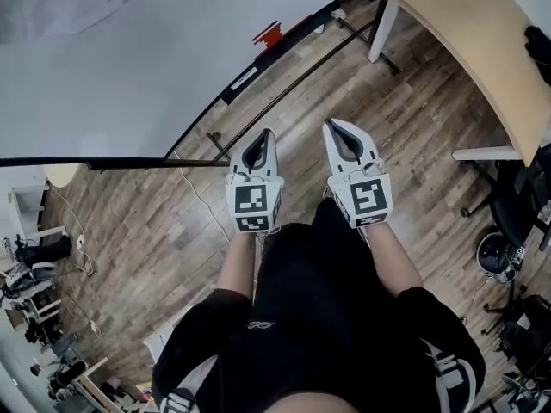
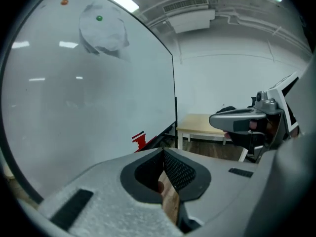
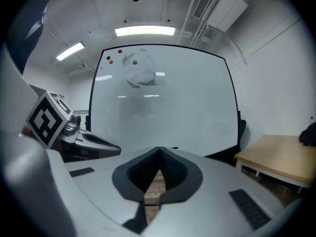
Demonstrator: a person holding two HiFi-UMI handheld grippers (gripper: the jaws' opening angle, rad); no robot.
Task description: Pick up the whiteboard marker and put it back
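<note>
- Standing person in black top [image 1: 310, 334], seen from above, one gripper in each hand, both held out over the wood floor [image 1: 413, 119].
- Left gripper [image 1: 266, 133]: jaws clenched tip to tip and nothing between them. Its own view shows only floor through the slot below the tips.
- Right gripper [image 1: 330, 125]: jaws also pressed together and empty. It sits just right of the left one, the two side by side but not touching.
- Both grippers point far, toward the whiteboard [image 1: 129, 67], and are well apart from it.
- White cable [image 1: 200, 198] lies on the floor to the left, near the board stand.
- Black chair [image 1: 519, 203] is at right, by the near end of the table [image 1: 465, 41].
- The table is light wood with white legs, far right, with a dark thing on its right edge that is too cut off to name.
- Tray [image 1: 297, 27] runs along the board's bottom edge, with a red item [image 1: 269, 33] on it and a thin white strip [image 1: 244, 78] to its left.
- Marker: cannot tell which thing it is. The red item or the white strip on the tray may be it, and neither gripper is near them.
- Board face has a pale patch [image 3: 139, 73] with a green dot [image 3: 135, 62], and three small dots up at its left.
</note>
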